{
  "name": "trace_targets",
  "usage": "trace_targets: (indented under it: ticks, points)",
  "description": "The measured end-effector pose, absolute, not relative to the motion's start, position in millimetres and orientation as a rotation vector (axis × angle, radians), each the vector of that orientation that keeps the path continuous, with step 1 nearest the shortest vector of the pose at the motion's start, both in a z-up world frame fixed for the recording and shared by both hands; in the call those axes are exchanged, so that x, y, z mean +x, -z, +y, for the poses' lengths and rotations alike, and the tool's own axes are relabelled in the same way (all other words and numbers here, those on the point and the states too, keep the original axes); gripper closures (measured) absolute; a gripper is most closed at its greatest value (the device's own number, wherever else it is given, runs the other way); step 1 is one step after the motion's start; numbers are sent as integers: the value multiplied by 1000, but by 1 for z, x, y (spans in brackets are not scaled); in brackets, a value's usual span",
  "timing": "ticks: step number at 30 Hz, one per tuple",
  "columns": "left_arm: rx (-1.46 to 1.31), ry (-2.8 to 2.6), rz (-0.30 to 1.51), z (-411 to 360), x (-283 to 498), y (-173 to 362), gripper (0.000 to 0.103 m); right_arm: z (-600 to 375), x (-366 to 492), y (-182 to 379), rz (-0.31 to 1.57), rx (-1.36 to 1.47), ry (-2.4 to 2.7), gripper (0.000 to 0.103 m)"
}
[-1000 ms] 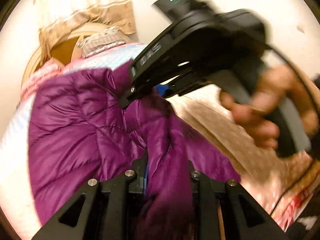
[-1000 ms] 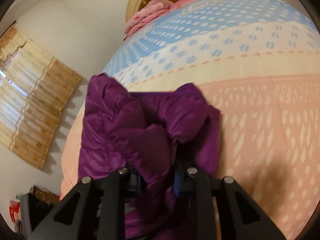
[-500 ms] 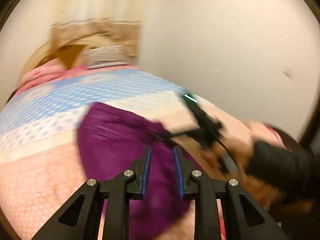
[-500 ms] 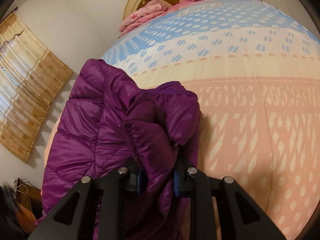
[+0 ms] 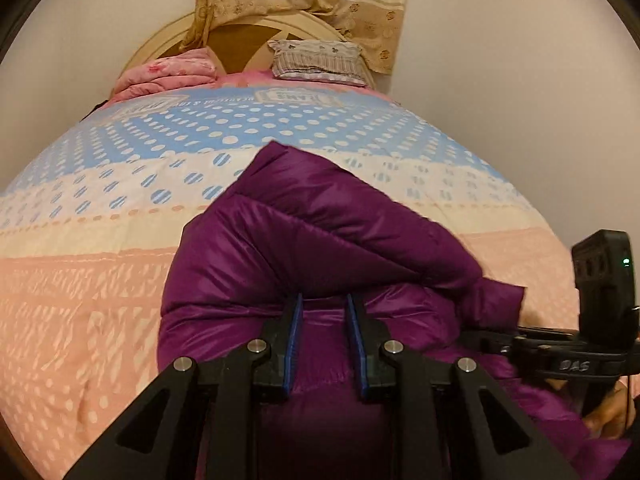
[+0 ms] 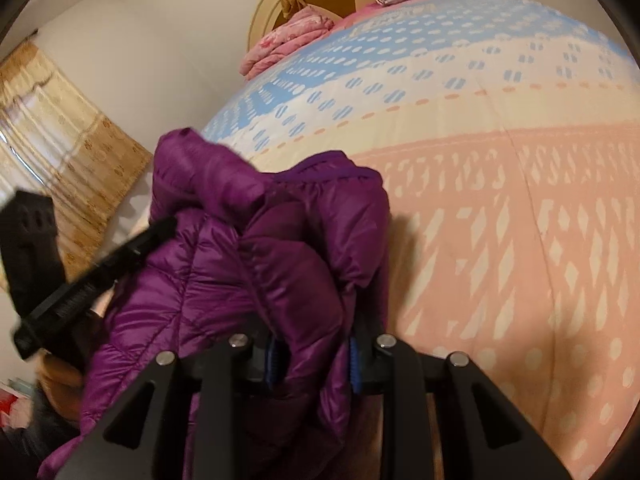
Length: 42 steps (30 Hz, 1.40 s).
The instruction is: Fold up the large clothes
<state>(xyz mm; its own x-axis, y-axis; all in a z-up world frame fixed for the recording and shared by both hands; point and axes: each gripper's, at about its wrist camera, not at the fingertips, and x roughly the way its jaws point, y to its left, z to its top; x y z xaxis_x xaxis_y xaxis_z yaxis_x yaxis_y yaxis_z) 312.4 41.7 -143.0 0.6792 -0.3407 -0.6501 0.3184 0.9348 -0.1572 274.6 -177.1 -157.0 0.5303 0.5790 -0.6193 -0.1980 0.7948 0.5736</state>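
Your left gripper (image 5: pixel 322 308) hangs low over the near edge of the bed (image 5: pixel 80 288), jaws a narrow gap apart with nothing between them; the blue pads (image 5: pixel 291 344) show bare against the jacket (image 5: pixel 320 232) below. At 12 o'clock from it, the jacket lies bunched in 1 puffy heap on the quilt, its nearest fold just under your fingertips. At 3 o'clock, your right gripper (image 6: pixel 312 356) is clamped on a thick wad of that same jacket, which spills up and over its jaws.

This is quilted down by the look of it: probably light, soft and springy, with a slick shell that may slide out of a shallow pinch. Take it deep, on a stitched seam or hem edge, not on a puffed panel.
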Motion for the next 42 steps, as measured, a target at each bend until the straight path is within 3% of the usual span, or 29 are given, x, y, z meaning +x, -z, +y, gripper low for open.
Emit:
trace_targets:
  ticks: [7,10,11,15,21,28,29,31,36,42]
  points:
    - [83,287,753,19,316,159,80,-186,274,166,879,563,-495,76]
    - [142,264,741,12,314,161,80,-197,270,157,921,595,-461,67]
    - [142,262,741,12,315,162,80,-204,264,148,932,589,-417,61]
    - [139,257,740,14,316,164,80,-220,233,86,820,560,-252,61]
    - [153,239,729,11,313,163,80,-194,242,37,739,1001,-354,61]
    - [116,259,728,17,314,162,80,-157,272,81,859,723,-52,61]
    - [107,266,729,17,314,162,80,-157,273,90,866,657,-10,66]
    - [99,284,727,17,312,160,80,-163,272,110,864,560,19,71]
    - [120,377,746,20,310,137,80,-147,266,125,789,275,29,69]
    - [84,328,710,24,346,106,80,-142,269,130,783,256,32,69]
